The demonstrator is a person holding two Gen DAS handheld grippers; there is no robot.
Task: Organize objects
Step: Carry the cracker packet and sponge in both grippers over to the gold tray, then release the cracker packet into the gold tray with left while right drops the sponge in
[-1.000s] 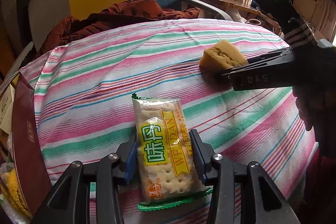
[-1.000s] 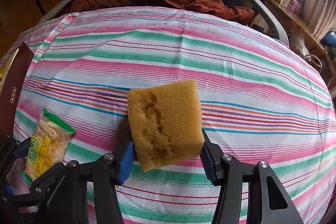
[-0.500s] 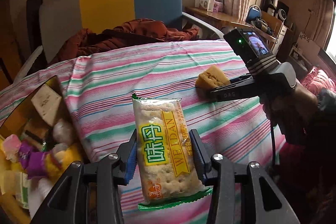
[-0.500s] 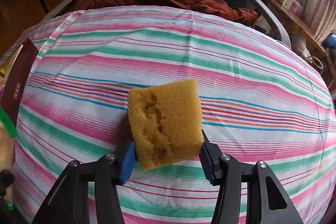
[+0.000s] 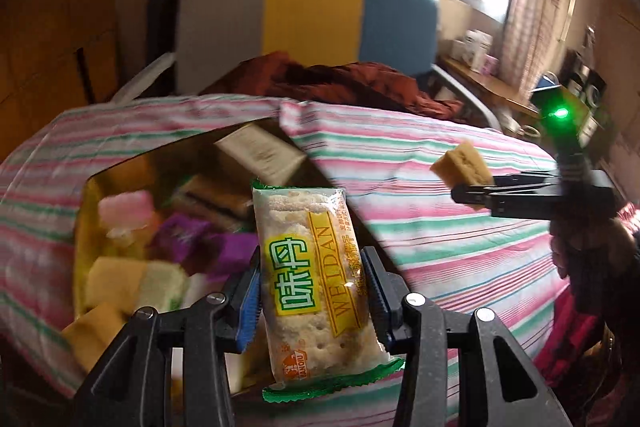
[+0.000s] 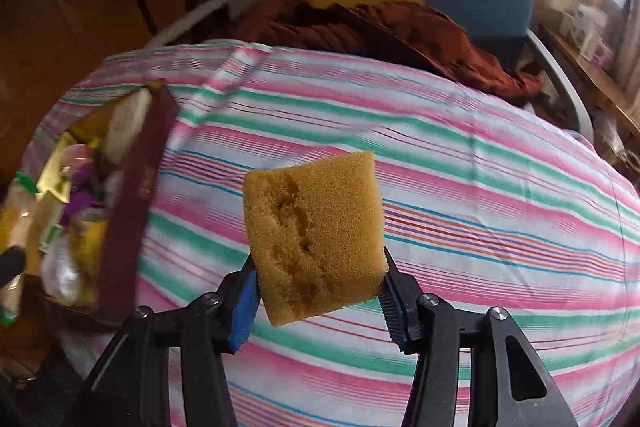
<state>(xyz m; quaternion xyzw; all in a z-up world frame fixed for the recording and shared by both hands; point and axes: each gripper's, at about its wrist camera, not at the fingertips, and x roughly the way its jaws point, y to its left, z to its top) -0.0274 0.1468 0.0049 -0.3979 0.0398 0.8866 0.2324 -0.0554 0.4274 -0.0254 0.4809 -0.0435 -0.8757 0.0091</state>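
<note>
A packet of crackers (image 5: 314, 279) with a green edge and a yellow label sits upright between the blue pads of my left gripper (image 5: 312, 291), which is shut on it and hangs above the right rim of an open box (image 5: 86, 195). My right gripper (image 6: 316, 291) is shut on a yellow-brown sponge block (image 6: 314, 235), held in the air over the striped cloth (image 6: 460, 187). In the left wrist view that sponge (image 5: 462, 163) and the right gripper (image 5: 480, 193) show at the right. The box (image 6: 136, 211), dark red outside and gold inside, lies at the left of the right wrist view.
The box holds several wrapped snacks and sponge pieces, among them a purple packet (image 5: 188, 235) and a pink block (image 5: 126, 207). A brown garment (image 6: 380, 27) lies at the cloth's far edge before a grey, yellow and blue chair (image 5: 316, 15). A cluttered side table (image 5: 480, 67) stands at the right.
Both grippers have risen and swung left with their loads. The open box has come fully into the left wrist view and has entered the right wrist view at the left.
</note>
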